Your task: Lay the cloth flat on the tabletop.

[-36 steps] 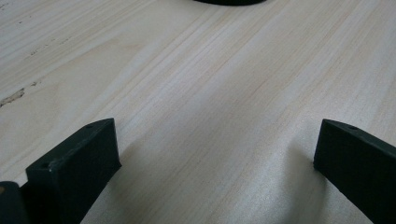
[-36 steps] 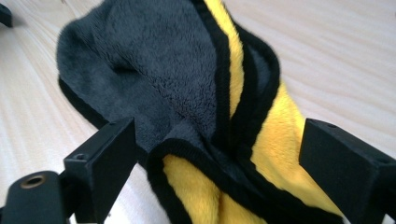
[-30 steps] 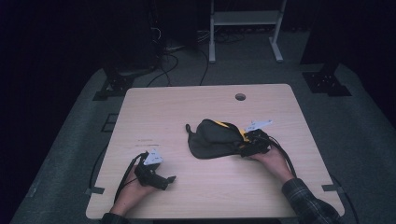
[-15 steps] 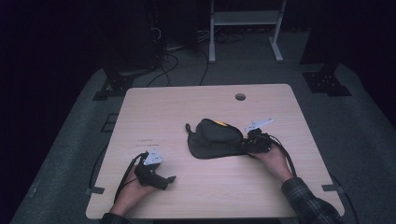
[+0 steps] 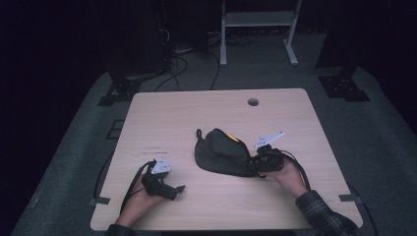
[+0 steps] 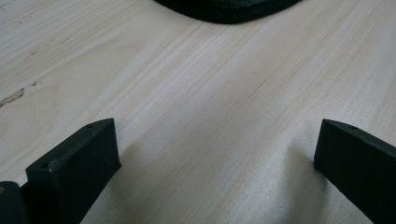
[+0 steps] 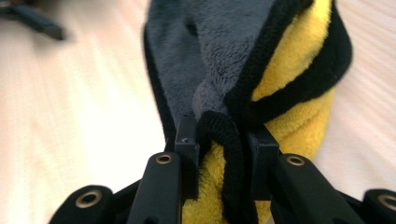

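Note:
A crumpled cloth point(image 5: 221, 153), dark grey on one side and yellow on the other with black edging, lies right of the table's middle. My right gripper point(image 5: 256, 162) is at its right edge, shut on a fold of the cloth point(image 7: 224, 84); the black hem and yellow pile sit pinched between the two jaws of my right gripper point(image 7: 224, 140). My left gripper point(image 5: 173, 191) rests low on the wood near the front left, open, with bare table between its jaws. In the left gripper view the cloth's dark edge point(image 6: 229, 8) lies well ahead of my left gripper point(image 6: 215, 154).
The light wooden table point(image 5: 162, 123) has a round cable hole point(image 5: 253, 102) near its far edge. Cables trail off both grippers over the table's front. A white metal stand point(image 5: 255, 29) and dark equipment stand on the floor beyond the table.
The right gripper has shifted slightly right with the cloth's edge in it. The left gripper stays where it was.

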Motion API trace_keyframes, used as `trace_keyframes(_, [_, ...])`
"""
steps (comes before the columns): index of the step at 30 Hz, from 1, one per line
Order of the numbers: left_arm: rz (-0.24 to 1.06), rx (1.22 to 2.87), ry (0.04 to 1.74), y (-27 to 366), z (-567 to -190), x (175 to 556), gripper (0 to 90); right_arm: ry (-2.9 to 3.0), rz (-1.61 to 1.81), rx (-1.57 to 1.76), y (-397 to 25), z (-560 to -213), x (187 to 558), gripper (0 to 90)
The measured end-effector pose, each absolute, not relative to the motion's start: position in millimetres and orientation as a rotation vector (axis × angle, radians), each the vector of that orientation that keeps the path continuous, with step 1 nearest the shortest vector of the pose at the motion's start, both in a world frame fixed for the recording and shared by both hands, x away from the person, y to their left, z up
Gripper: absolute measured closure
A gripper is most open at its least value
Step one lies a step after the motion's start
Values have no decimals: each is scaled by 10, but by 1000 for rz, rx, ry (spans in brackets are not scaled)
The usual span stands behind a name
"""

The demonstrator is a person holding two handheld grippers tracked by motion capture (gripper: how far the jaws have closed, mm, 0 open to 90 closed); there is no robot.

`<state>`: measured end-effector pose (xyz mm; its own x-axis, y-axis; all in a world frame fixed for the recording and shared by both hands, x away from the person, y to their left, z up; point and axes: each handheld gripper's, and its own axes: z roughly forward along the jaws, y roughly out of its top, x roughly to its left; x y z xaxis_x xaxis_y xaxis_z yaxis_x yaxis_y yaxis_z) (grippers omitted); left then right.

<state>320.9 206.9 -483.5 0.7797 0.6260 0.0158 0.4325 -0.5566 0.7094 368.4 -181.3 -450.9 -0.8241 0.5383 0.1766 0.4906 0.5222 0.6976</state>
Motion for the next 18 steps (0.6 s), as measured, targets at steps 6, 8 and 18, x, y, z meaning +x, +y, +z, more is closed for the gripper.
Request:
trace_keyframes(6, [346,2248,782,2070,-4835,3209,0,2758,1209,826,-1731,-4503,3458,706])
trace_keyframes(8, [346,2248,783,2069,-4835,3209,0,2779,1210,806,-1721,-4509,3391,706])
trace_keyframes(18, [348,2249,779,2071,-4834,3211,0,2824,1209,764,-1765,-4562,3160,603])
